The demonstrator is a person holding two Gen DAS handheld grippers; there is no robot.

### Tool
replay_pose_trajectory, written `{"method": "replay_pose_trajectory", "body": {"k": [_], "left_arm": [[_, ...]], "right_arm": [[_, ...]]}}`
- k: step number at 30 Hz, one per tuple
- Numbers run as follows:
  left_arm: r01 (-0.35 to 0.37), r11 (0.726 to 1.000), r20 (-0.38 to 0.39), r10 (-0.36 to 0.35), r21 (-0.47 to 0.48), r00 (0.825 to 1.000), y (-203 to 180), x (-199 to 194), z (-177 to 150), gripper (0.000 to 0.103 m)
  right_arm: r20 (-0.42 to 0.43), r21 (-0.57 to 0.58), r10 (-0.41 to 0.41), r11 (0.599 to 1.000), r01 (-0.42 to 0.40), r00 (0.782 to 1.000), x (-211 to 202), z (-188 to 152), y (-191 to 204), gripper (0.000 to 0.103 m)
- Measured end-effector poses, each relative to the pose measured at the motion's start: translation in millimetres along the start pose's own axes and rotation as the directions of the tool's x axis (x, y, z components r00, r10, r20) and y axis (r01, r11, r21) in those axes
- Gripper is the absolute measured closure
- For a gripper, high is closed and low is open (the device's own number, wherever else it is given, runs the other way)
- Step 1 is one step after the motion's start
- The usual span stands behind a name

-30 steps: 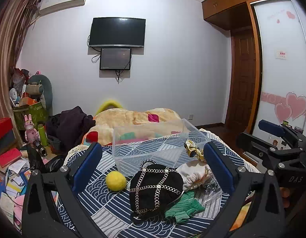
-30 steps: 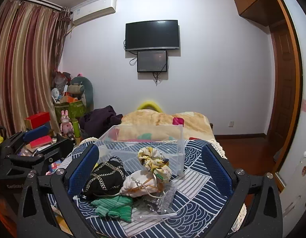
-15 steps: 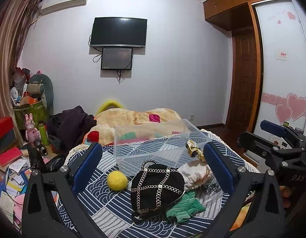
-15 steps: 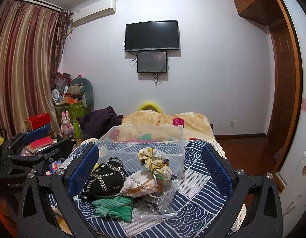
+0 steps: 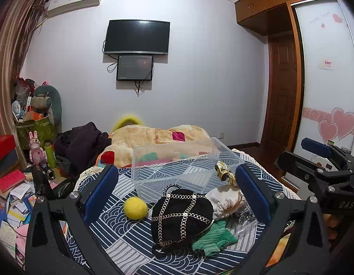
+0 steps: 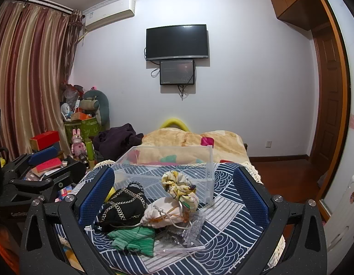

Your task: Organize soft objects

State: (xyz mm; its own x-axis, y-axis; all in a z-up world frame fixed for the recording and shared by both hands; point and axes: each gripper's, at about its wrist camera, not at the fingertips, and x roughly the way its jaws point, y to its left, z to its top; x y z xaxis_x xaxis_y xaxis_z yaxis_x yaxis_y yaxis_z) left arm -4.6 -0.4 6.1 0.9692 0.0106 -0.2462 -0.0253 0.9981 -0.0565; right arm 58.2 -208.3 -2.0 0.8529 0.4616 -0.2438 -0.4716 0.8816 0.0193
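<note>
Approach step: both grippers spread wide, nothing held, no soft item picked yet.

Left gripper (image 5: 177, 192) and right gripper (image 6: 173, 194) hover before the clear plastic bin (image 5: 177, 167); yellow felt ball (image 5: 135, 207), black chain-trimmed pouch (image 5: 181, 215), white drawstring bag (image 6: 163, 213) and green knit cloth (image 6: 133, 240) lie on the bed in front of it. Next: likely close on one and lift it into the bin.

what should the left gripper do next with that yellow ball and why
Probably lower the left gripper onto the yellow felt ball. The gripper is open and holds nothing, the ball lies alone on the patterned bedspread, apart from the black chain bag, and the clear plastic bin just behind it looks empty.
</note>
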Motion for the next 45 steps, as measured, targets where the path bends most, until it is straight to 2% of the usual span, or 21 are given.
{"method": "replay_pose_trajectory", "body": {"k": [37,43,45], "left_arm": [[0.013,1.000,-0.011,-0.014,-0.001,1.000,-1,4,-2,0.000],[0.001,1.000,-0.060,-0.001,-0.011,0.998,8,23,-10,0.000],[-0.006,0.999,-0.096,0.003,-0.037,0.995,17,34,-14,0.008]], "right_arm": [[-0.007,-0.001,0.005,1.000,-0.005,1.000,2,-1,1,0.000],[-0.043,0.002,0.006,1.000,-0.006,0.999,16,-7,-5,0.000],[-0.070,0.016,0.012,1.000,-0.011,0.997,24,-12,-11,0.000]]}}
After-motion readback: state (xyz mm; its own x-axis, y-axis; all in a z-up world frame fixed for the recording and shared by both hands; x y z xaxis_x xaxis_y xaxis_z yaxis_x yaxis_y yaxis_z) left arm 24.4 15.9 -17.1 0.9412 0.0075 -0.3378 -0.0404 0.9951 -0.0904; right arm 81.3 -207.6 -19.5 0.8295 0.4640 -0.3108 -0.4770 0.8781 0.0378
